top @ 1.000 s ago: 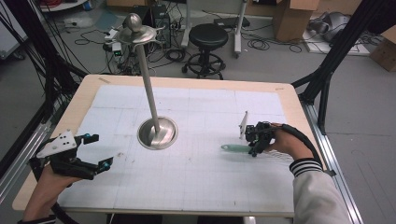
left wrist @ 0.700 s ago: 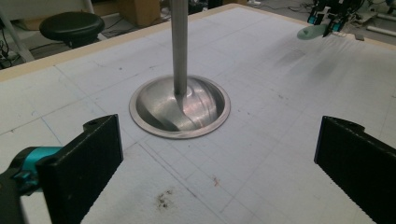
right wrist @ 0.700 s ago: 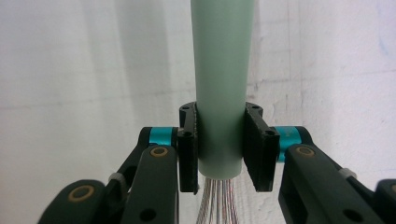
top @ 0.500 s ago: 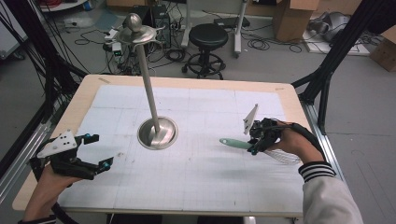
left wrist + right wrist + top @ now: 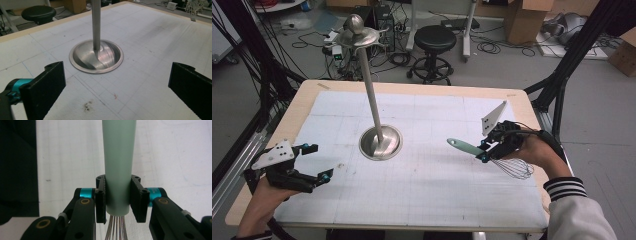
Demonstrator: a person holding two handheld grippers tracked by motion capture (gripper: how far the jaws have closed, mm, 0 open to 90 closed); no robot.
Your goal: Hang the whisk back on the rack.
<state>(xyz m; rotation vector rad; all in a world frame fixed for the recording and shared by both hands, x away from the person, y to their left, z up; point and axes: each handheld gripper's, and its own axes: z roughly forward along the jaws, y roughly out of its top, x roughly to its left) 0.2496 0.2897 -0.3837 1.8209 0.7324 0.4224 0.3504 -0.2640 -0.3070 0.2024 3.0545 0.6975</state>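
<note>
A whisk is clamped at its handle base by the right hand-held gripper, above the surface at right. The left hand-held gripper is held apart, empty. The grip should probably be kept firm so the whisk cannot swing near the stand.

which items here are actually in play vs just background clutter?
In play:
- whisk, green handle clamped in the right tongs
- metal stand mid-table, likely the target
- left tongs, open, holding nothing

Lying about:
- black stool
- cardboard boxes
- floor cables
</note>
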